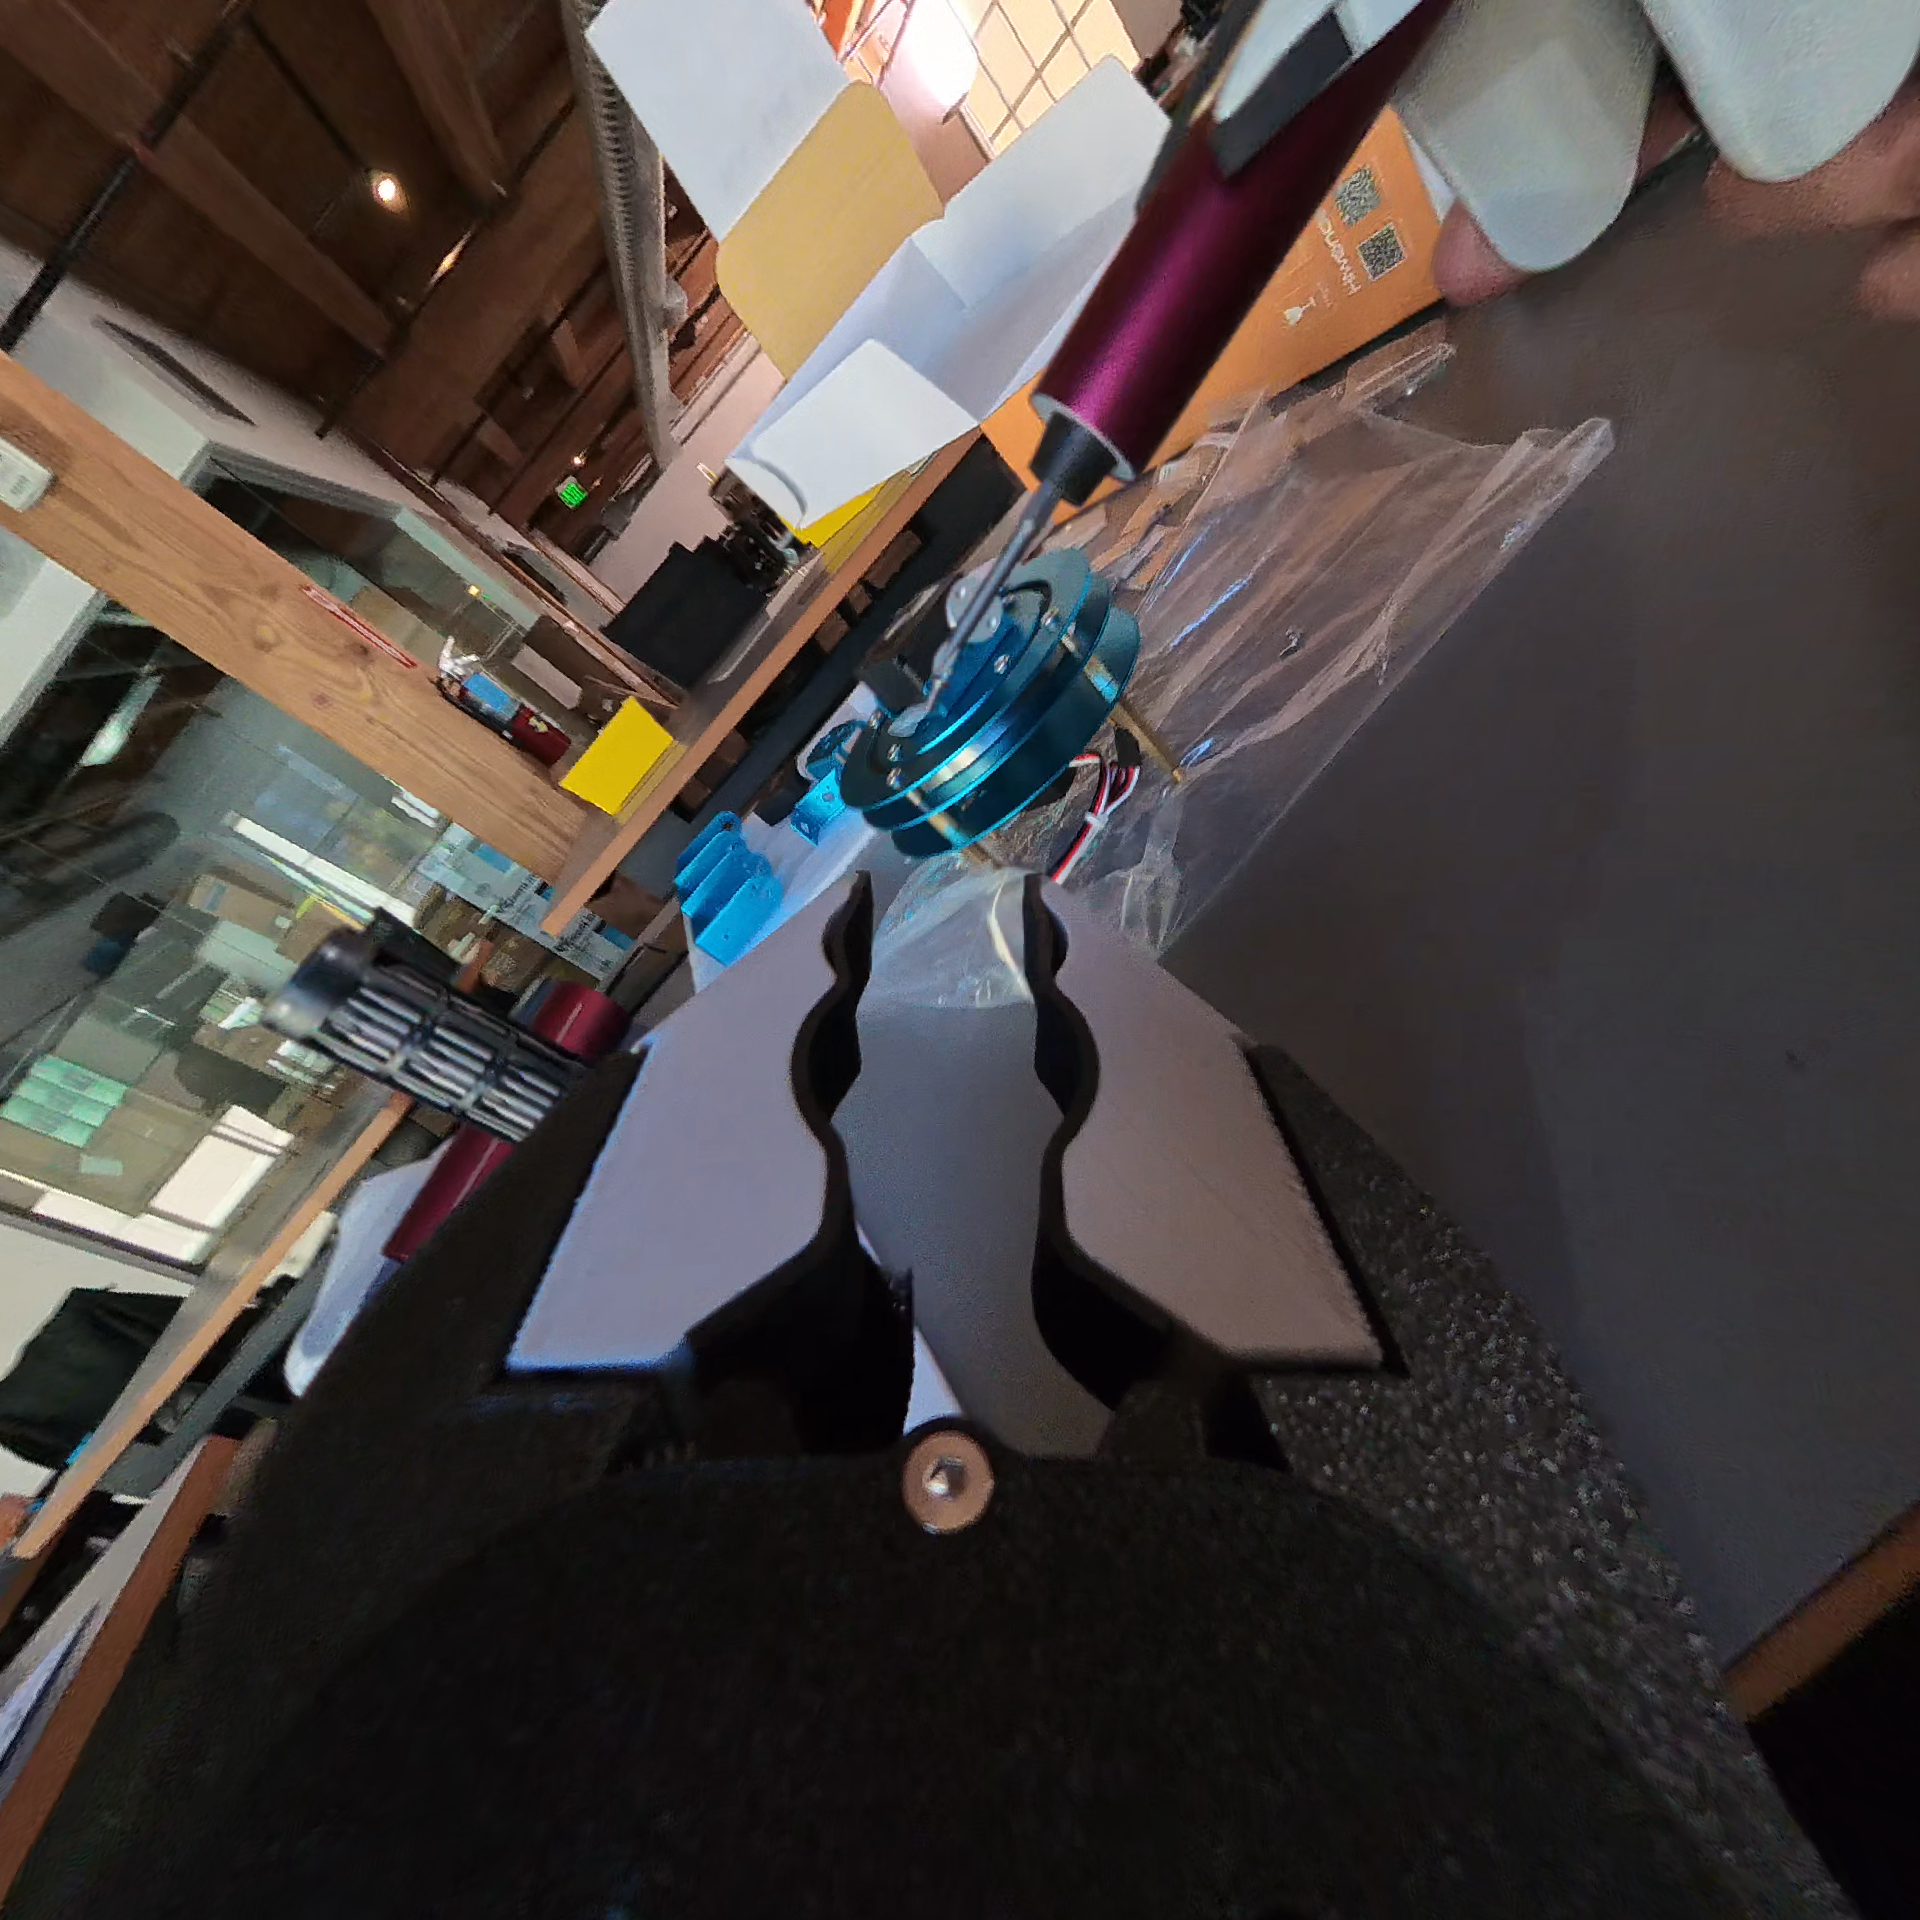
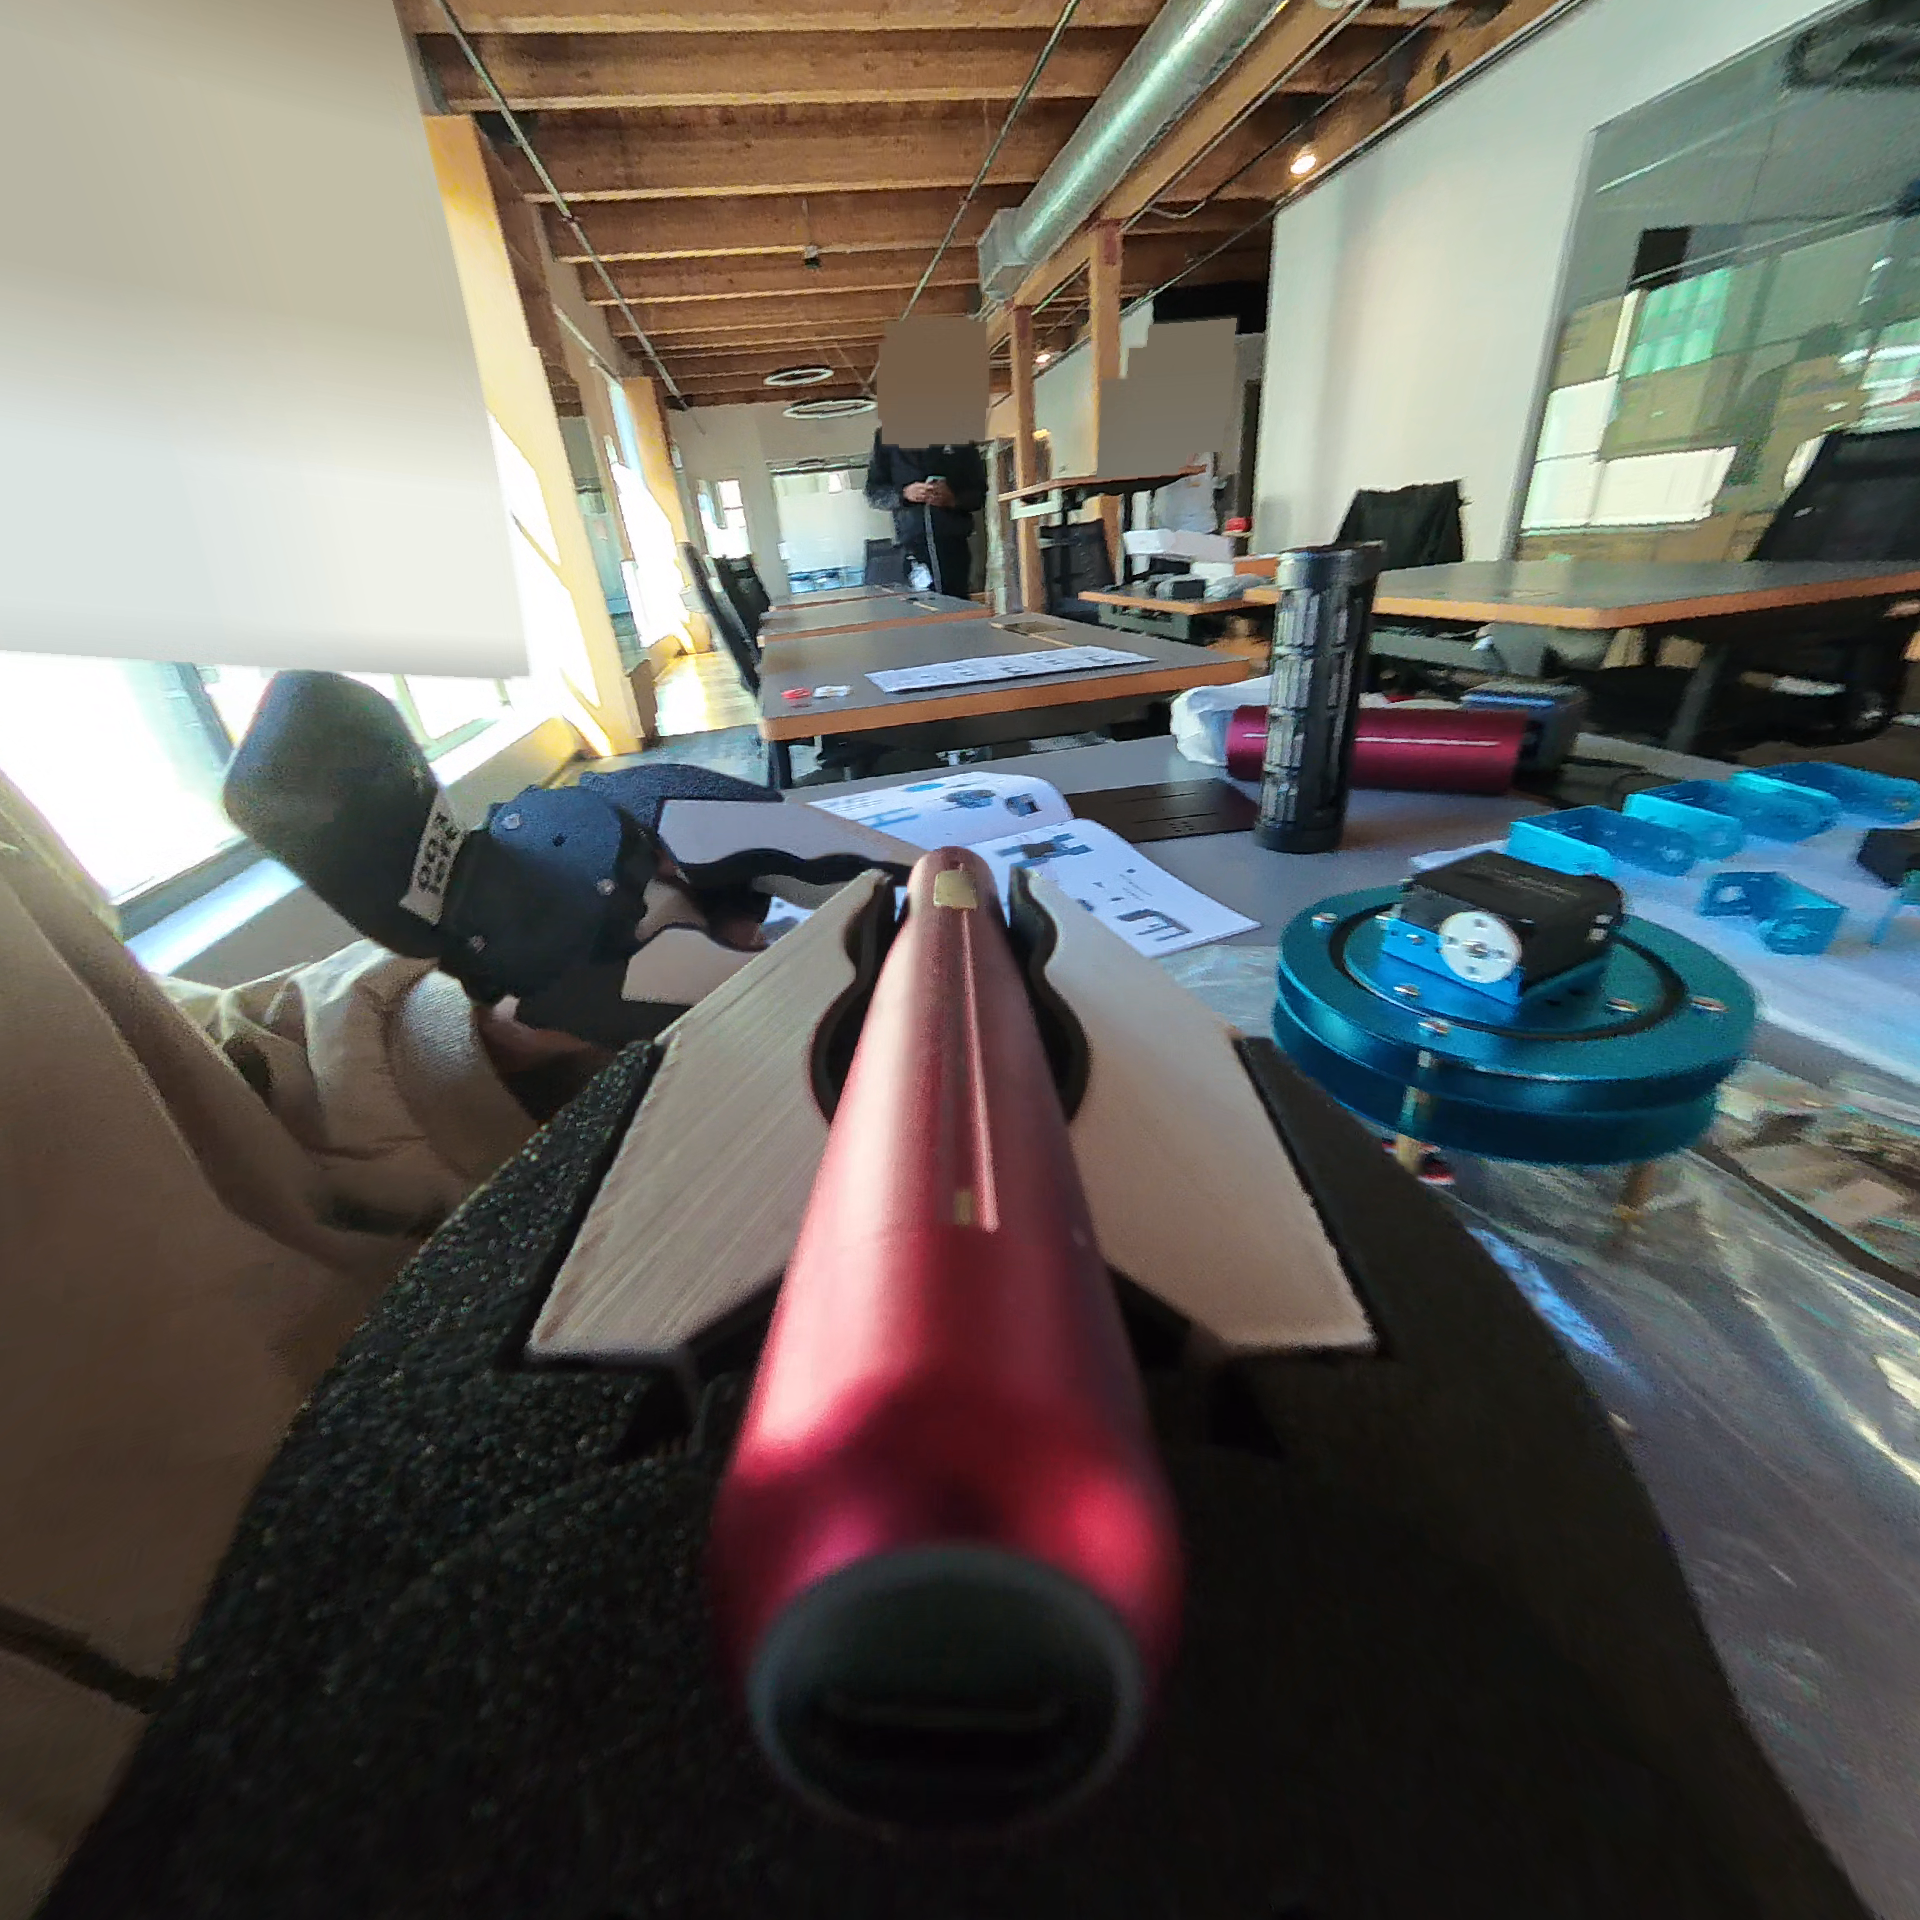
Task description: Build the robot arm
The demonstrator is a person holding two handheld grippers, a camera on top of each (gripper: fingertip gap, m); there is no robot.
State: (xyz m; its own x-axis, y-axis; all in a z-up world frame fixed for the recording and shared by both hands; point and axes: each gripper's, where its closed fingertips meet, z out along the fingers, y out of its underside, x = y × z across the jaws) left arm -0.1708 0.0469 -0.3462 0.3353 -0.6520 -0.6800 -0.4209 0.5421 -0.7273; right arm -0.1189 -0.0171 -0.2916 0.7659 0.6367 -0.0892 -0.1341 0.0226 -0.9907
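The right hand-held gripper point(image 2: 954, 894) is clamped on a red electric screwdriver point(image 2: 940, 1195), the barrel lying lengthwise between the fingers with its blunt rear end toward the camera. In the left wrist view the same screwdriver point(image 1: 1174, 281) comes in from the upper right, its bit point(image 1: 977, 613) reaching down to the top face of a blue round base point(image 1: 987, 707); whether the bit is seated in a screw cannot be told from here. The left hand-held gripper point(image 1: 945, 914) is parted and holds nothing; it hovers just near of the base, above crumpled clear plastic bags point(image 1: 1299, 623) on the grey bench point(image 1: 1662, 935). On the base sits a black servo point(image 2: 1507, 914) in a blue bracket, and several small screws show around the upper plate, so the mount appears partly assembled; how many fasteners are left is not visible. Farther off lie loose blue brackets point(image 2: 1683, 821), an open instruction booklet point(image 2: 1039, 842), a black bit holder standing upright point(image 2: 1314, 696) and a red cylindrical case point(image 2: 1382, 748) lying behind it. A person stands far back in the room.
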